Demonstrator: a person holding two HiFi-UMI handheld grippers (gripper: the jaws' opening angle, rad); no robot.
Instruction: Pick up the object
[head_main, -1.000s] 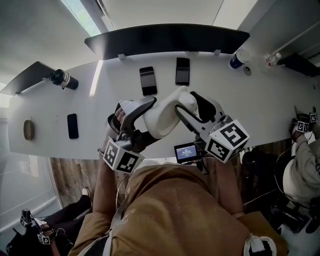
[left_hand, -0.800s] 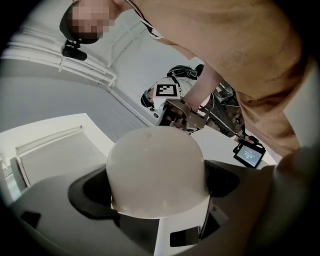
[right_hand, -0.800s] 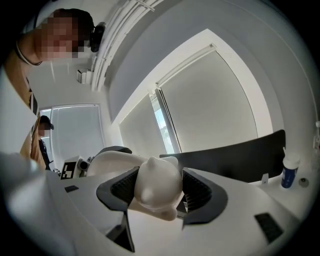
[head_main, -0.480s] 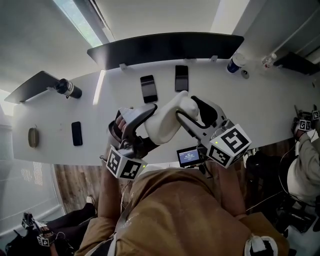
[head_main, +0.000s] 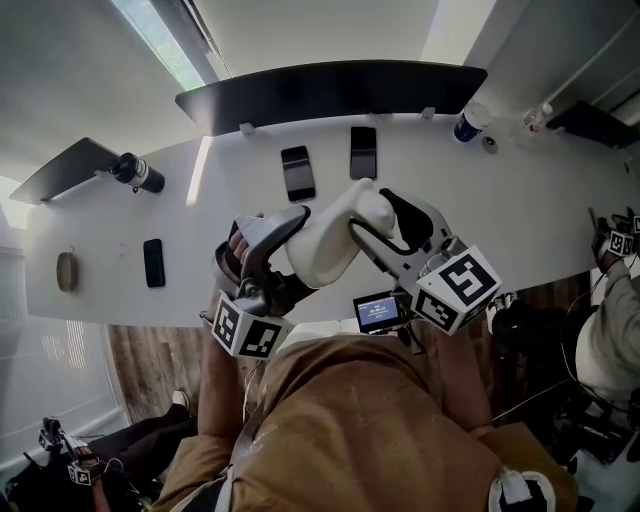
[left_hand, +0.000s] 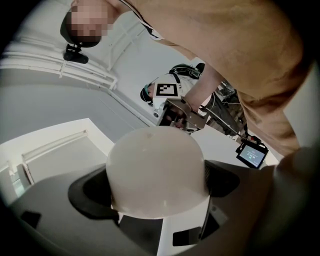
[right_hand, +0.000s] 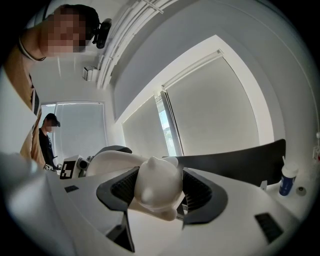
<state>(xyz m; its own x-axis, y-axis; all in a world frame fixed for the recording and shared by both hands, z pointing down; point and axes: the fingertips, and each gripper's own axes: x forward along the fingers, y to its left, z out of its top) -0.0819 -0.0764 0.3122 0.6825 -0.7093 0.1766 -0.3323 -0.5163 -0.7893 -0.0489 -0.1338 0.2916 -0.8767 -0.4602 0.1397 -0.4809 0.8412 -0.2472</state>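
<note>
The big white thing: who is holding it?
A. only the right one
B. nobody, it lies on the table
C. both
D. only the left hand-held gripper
C: the left hand-held gripper and the right hand-held gripper each clamp the white thing between their jaws.

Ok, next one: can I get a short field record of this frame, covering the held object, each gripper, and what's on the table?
object: white curved piece, spanning both grippers
left gripper: shut on the piece's domed end
right gripper: shut on the piece's knobbly end
table: white, below the grippers
on table: left phone, middle phone, right phone, all dark and lying flat
lift state: cannot tell if the piece is clear of the table
</note>
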